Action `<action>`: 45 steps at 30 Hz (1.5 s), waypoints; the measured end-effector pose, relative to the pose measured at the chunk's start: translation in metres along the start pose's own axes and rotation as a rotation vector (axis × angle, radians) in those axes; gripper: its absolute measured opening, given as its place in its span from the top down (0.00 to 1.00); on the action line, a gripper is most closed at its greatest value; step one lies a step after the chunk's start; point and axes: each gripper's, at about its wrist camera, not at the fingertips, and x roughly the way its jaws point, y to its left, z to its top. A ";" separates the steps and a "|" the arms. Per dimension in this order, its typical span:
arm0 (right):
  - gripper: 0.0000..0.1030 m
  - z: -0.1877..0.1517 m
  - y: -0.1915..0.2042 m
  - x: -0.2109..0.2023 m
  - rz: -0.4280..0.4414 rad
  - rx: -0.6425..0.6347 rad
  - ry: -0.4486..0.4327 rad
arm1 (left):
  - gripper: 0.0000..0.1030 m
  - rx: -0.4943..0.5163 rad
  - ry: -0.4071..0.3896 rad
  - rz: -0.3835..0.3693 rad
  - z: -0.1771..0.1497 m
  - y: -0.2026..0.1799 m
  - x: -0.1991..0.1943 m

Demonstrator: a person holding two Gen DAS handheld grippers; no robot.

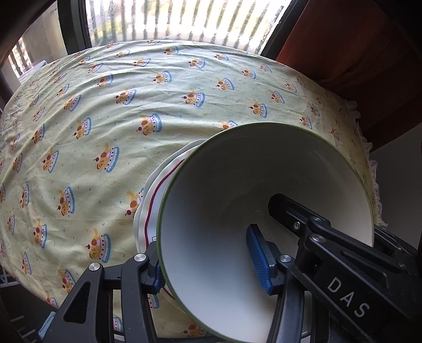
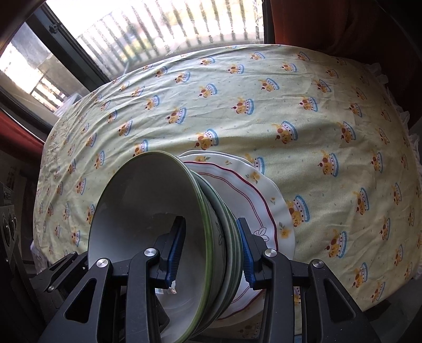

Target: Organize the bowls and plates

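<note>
A stack of nested white bowls with green rims (image 1: 237,171) (image 2: 147,195) is over a pile of white scalloped plates (image 1: 150,208) (image 2: 253,190) with red lines and yellow flowers, on the tablecloth. My left gripper (image 1: 204,242) is shut on the bowl stack's wall: one blue pad is inside the top bowl, the other outside. My right gripper (image 2: 211,220) clamps the opposite wall the same way, its outer pad between the bowls and the top plate. One black finger of the right gripper (image 1: 279,203) shows inside the bowl. Whether the bowls rest on the plates is hidden.
A pale green tablecloth (image 1: 105,110) (image 2: 316,118) printed with cartoon cakes covers the table. A window with bars (image 1: 197,21) (image 2: 171,29) lies beyond the far edge. A red curtain (image 1: 356,44) hangs at the right. The table's frilled right edge (image 1: 369,158) is close to the bowls.
</note>
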 end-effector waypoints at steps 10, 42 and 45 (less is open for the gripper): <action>0.59 -0.005 -0.013 0.004 0.027 0.020 0.018 | 0.48 0.023 0.012 0.039 -0.008 -0.012 0.001; 0.24 -0.071 0.058 -0.086 -0.294 0.086 -0.361 | 0.15 0.198 -0.297 0.034 -0.043 0.055 -0.096; 0.23 -0.083 0.075 -0.091 -0.277 0.103 -0.384 | 0.14 0.209 -0.335 0.034 -0.050 0.073 -0.108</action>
